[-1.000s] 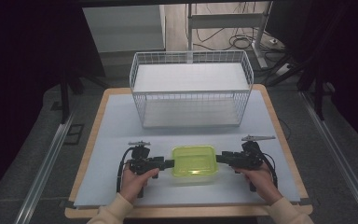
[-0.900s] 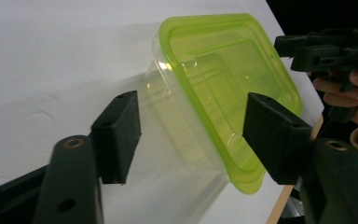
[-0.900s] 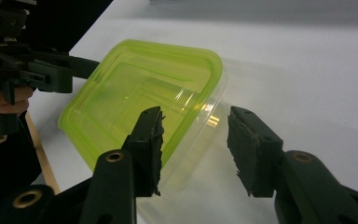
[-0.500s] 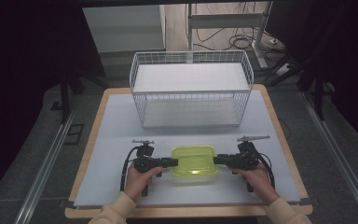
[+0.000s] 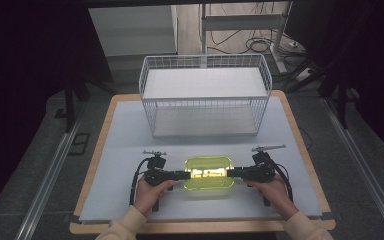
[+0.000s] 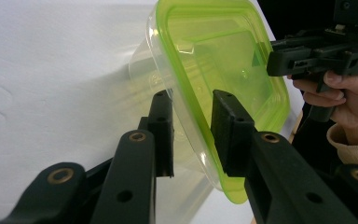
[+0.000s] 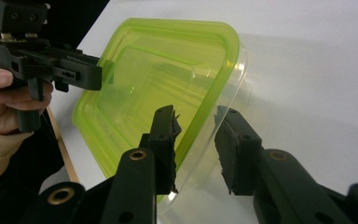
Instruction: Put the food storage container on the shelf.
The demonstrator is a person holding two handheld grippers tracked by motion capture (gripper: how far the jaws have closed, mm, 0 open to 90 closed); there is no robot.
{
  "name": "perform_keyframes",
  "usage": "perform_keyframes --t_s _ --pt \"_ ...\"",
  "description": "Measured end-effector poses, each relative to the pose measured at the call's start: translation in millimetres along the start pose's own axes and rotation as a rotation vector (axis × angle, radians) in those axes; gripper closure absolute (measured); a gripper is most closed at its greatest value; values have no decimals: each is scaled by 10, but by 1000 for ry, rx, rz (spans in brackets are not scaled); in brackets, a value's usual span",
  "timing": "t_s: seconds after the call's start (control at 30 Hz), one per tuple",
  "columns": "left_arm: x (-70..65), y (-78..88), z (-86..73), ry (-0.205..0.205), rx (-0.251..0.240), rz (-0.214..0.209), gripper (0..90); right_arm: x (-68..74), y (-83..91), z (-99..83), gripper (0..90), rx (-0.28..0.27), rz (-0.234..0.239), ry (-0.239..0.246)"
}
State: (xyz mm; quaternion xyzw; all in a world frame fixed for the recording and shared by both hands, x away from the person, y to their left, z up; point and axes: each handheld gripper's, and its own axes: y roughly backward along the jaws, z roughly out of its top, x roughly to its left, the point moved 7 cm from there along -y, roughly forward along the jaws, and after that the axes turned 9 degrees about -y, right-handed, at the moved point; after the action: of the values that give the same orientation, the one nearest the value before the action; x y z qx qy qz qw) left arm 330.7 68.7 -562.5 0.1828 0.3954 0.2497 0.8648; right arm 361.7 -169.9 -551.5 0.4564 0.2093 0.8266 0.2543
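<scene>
A clear plastic container with a lime-green lid lies flat on the white table near its front edge. My left gripper comes in level from the left and my right gripper from the right. Both pairs of jaws have just been closing. In the left gripper view my left gripper has the container rim between its pads, one on the lid, one on the clear wall. In the right gripper view my right gripper clamps the container at its other end the same way.
A white wire basket stands behind the container at the middle back of the table. White tabletop lies between basket and container. Beyond the table's wooden edge are dark floor, rails, cables and a desk frame.
Both grippers' jaws have narrowed onto the container's two ends. The hands and the container have stayed in place.
</scene>
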Motion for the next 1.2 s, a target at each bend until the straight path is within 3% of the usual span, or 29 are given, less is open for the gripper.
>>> perform_keyframes --t_s 0.2,0.33,0.43,1.2 --pt "-33 23 10 -3 -16 -2 744 10 40 18 742 -15 14 -31" --pt "-75 67 37 4 -55 -20 799 28 105 47 809 -44 37 -69" --pt "-92 69 38 -11 -54 -4 806 35 116 48 812 -46 32 -65" --pt "-141 144 70 -30 -77 -6 809 108 161 73 811 -62 55 -46"
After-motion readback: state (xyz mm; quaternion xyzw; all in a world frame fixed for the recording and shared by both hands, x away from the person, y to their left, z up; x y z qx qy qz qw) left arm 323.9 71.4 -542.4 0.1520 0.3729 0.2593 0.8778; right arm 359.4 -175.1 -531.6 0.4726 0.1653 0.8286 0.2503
